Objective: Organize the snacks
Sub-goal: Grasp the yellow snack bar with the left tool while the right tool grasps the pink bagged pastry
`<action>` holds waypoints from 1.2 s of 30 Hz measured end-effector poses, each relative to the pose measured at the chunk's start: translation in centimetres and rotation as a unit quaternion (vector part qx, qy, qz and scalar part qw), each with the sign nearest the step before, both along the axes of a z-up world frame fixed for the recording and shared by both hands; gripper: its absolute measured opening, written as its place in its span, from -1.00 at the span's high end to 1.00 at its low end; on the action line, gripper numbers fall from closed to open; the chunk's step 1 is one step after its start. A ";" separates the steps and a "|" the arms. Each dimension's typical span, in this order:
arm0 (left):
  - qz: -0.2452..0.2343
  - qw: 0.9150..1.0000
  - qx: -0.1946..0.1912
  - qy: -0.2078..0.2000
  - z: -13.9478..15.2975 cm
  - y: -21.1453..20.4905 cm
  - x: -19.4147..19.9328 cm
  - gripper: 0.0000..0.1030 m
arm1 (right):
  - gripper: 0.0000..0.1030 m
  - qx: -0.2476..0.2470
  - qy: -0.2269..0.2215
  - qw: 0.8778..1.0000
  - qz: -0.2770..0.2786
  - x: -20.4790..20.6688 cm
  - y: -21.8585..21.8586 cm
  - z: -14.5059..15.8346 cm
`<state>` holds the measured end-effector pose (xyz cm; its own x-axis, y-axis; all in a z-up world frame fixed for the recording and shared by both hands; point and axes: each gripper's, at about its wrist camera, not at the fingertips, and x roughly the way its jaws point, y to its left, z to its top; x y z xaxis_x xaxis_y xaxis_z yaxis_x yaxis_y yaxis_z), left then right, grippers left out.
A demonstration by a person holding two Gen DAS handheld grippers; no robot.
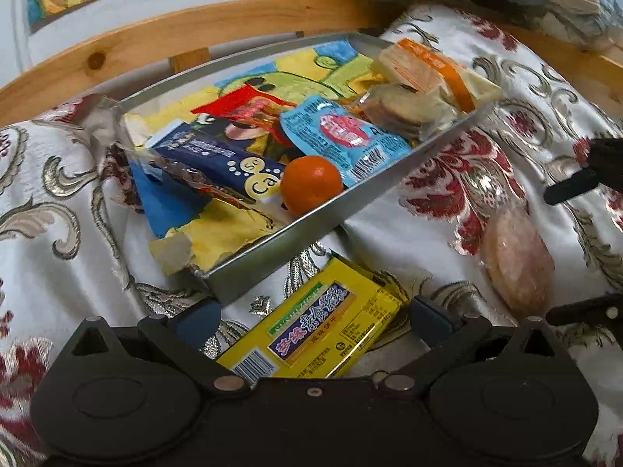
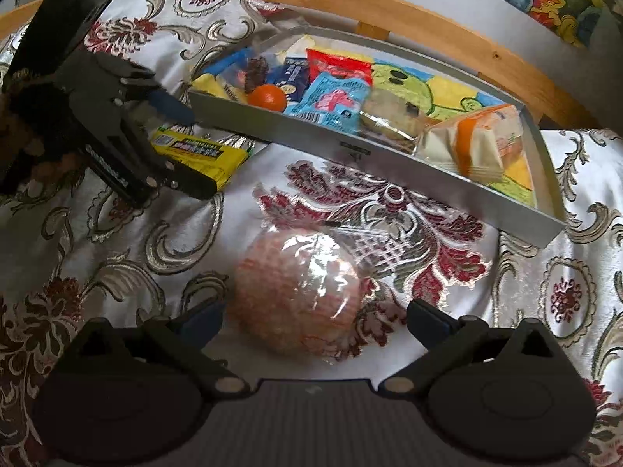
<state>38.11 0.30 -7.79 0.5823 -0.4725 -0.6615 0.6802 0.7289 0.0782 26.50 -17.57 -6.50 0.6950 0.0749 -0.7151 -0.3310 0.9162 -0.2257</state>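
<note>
Left hand-held gripper (image 1: 311, 321) stood open astride yellow packet (image 1: 323, 330) on patterned cloth (image 1: 58, 233), nothing gripped. Right hand-held gripper (image 2: 313, 317) open around wrapped bun (image 2: 298, 295). Advised: close across narrow sides, lift clear over tray (image 1: 350, 202) wall, place beside orange (image 1: 311, 185)

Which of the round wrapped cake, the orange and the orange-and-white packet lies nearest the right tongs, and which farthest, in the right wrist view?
1. Round wrapped cake, on the cloth just ahead of the right tongs.
2. Orange, tray's left end.
3. Orange-and-white packet, tray's right end; its order with the orange is too close to call.
</note>
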 end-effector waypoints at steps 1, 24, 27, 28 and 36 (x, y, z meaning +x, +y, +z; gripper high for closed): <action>-0.009 1.000 0.005 0.000 0.0 0.1 0.0 -0.99 | -1.00 -0.003 0.001 1.000 0.001 0.0 0.1 -0.1; -0.060 0.992 0.029 0.107 0.0 1.2 -1.8 -0.98 | -0.99 -0.006 -0.014 1.000 0.010 0.2 0.7 -0.9; -0.029 0.995 0.018 0.095 0.1 1.1 -1.2 -0.98 | -0.99 -0.004 -0.016 1.000 0.013 0.0 0.5 -1.1; -0.021 0.996 0.015 0.086 0.2 0.9 -1.1 -0.98 | -0.99 -0.001 -0.016 1.000 0.013 0.0 0.5 -1.2; 0.040 0.996 -0.040 0.067 -0.3 1.0 -1.5 -0.95 | -0.95 0.020 -0.013 1.000 0.013 0.7 0.8 -1.7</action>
